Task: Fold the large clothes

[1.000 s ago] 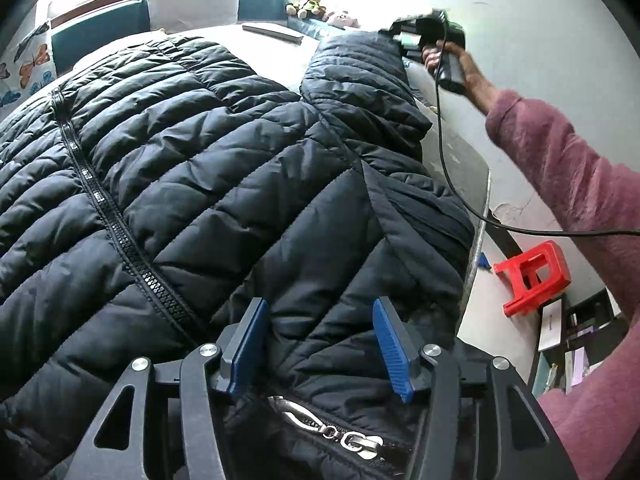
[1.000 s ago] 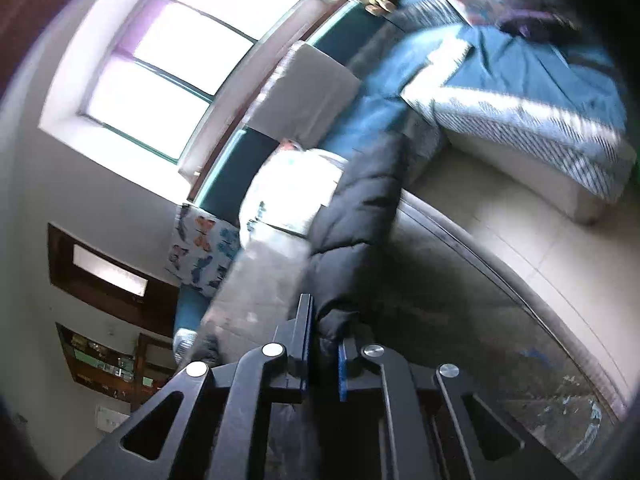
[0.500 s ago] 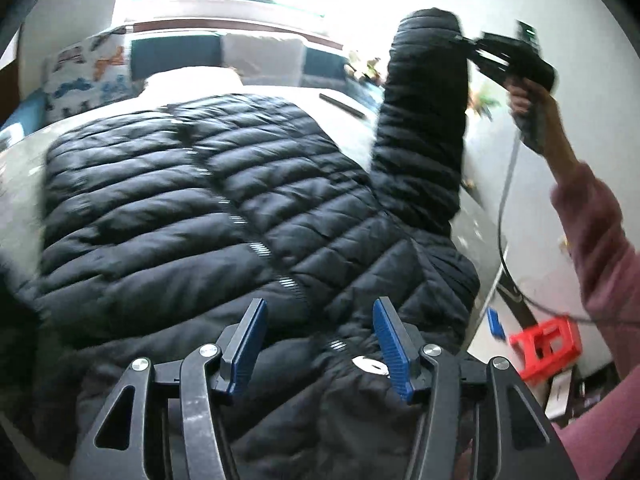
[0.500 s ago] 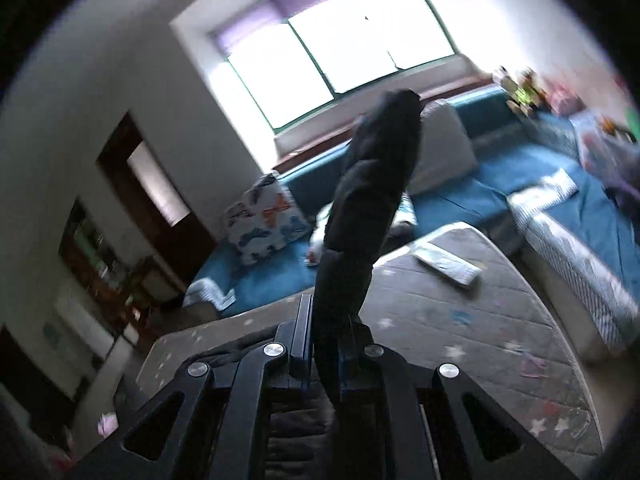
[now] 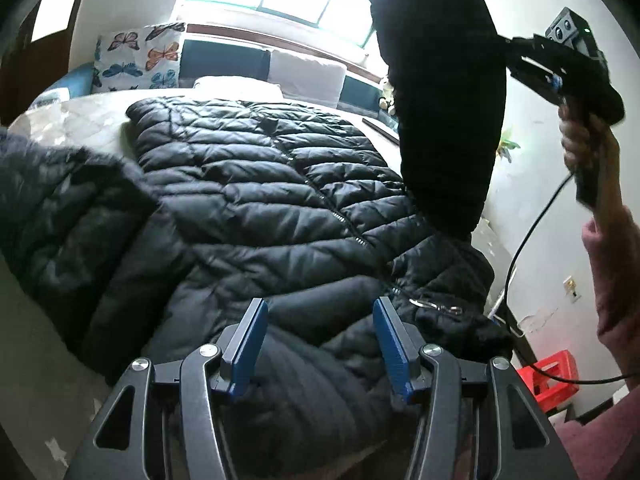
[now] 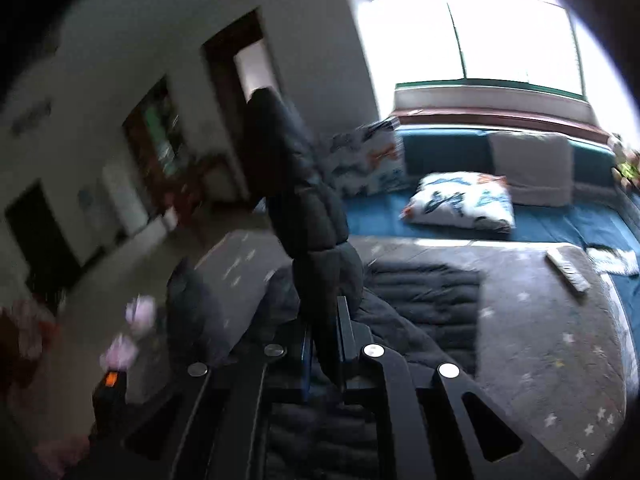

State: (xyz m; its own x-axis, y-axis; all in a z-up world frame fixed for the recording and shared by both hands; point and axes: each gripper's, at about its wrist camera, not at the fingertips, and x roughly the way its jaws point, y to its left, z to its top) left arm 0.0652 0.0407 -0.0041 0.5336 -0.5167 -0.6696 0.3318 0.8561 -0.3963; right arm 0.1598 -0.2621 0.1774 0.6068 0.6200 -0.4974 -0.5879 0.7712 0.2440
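A black quilted puffer jacket (image 5: pixel 256 184) lies front-up on the grey table (image 5: pixel 80 116), its zipper running down the middle. My left gripper (image 5: pixel 320 340) is open, its blue pads (image 5: pixel 248 340) hovering over the near end of the jacket by the zipper pull (image 5: pixel 436 306). My right gripper (image 6: pixel 324 344) is shut on the jacket's sleeve (image 6: pixel 304 200) and holds it lifted high. In the left wrist view the raised sleeve (image 5: pixel 440 92) hangs from the right gripper (image 5: pixel 508 46) at upper right. The other sleeve (image 5: pixel 68 216) lies bunched at the left.
A blue sofa (image 6: pixel 560 220) with butterfly cushions (image 5: pixel 136 60) runs behind the table under a bright window. A flat remote-like object (image 6: pixel 568 272) lies on the table's far right. A red plastic stool (image 5: pixel 548 376) stands on the floor at right. A cable (image 5: pixel 520 264) hangs from the right gripper.
My right gripper has lifted the sleeve from the table high into the air and swung it leftward. My left gripper has pulled back toward the jacket's near end.
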